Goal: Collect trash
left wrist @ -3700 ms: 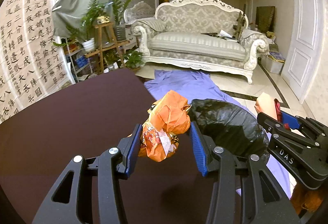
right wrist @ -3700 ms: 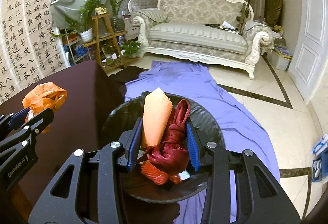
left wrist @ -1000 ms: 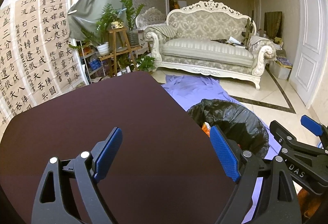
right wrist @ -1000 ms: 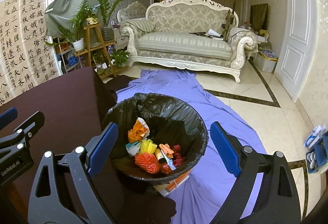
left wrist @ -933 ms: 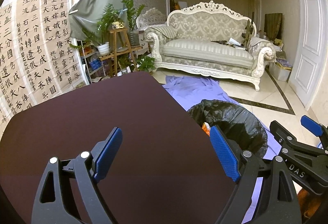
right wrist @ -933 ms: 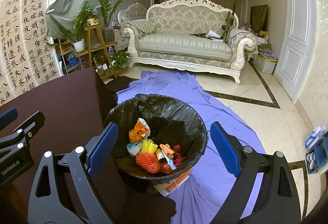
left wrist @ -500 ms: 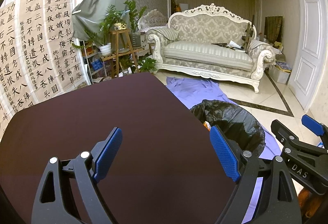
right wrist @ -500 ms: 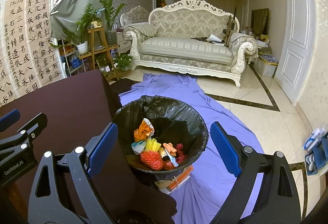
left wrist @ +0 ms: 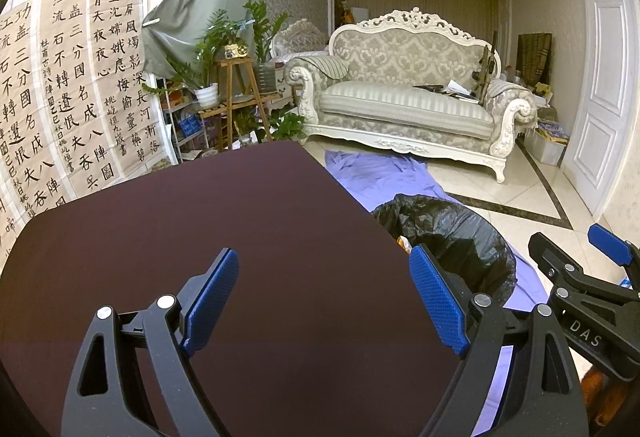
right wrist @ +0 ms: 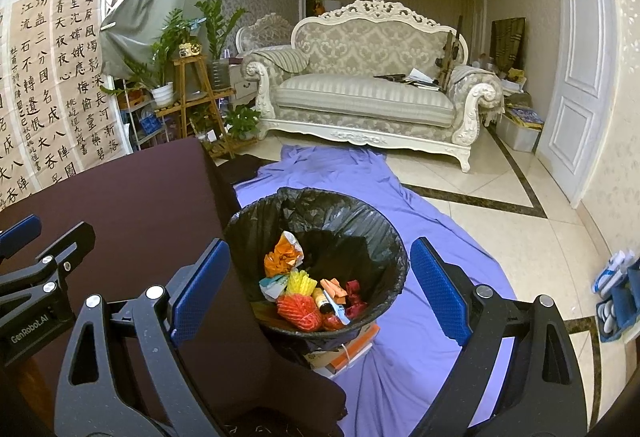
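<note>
- Left wrist view: left gripper (left wrist: 324,297) hangs over the dark bench (left wrist: 200,237), fingers wide apart, nothing between them. The bin (left wrist: 452,233), lined with a black bag, stands on the floor just off the bench's right edge. The right gripper (left wrist: 576,269) shows at the right.
- Right wrist view: right gripper (right wrist: 320,285) hangs above the bin (right wrist: 360,221), fingers wide apart and empty. Trash (right wrist: 304,289) lies inside the bin. A purple sheet (right wrist: 400,377) covers the floor beneath.

Glossy black plastic bin liner (right wrist: 352,225), matt tablecloth (left wrist: 224,221)
</note>
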Available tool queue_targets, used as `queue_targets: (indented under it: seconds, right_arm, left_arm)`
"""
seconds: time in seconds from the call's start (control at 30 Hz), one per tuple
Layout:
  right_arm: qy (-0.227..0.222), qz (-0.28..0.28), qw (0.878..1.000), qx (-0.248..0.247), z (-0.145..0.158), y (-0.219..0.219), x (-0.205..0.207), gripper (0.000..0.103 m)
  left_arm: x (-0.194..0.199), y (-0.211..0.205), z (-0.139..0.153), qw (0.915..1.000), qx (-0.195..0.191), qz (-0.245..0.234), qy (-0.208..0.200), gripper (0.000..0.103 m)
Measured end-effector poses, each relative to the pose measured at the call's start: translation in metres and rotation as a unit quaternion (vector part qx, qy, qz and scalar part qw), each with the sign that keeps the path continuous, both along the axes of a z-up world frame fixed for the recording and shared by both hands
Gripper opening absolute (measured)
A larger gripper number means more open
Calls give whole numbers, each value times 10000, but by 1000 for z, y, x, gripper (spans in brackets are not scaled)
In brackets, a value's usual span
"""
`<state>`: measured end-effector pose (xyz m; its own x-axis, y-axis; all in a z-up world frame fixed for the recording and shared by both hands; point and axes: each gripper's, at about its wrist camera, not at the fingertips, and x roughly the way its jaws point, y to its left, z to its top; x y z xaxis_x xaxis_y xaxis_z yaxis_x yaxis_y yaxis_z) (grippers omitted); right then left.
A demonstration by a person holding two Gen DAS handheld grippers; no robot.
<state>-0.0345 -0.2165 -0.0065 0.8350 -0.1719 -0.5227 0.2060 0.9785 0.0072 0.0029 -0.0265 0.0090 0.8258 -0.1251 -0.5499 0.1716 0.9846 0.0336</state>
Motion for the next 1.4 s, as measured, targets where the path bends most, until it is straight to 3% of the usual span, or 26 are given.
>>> queue_targets:
  seconds: [1.4]
  right_arm:
    - [-1, -3, 10000, 4, 0, 0, -1, 89]
  left_arm:
    - [-6, -1, 0, 10000, -59, 9, 41, 85]
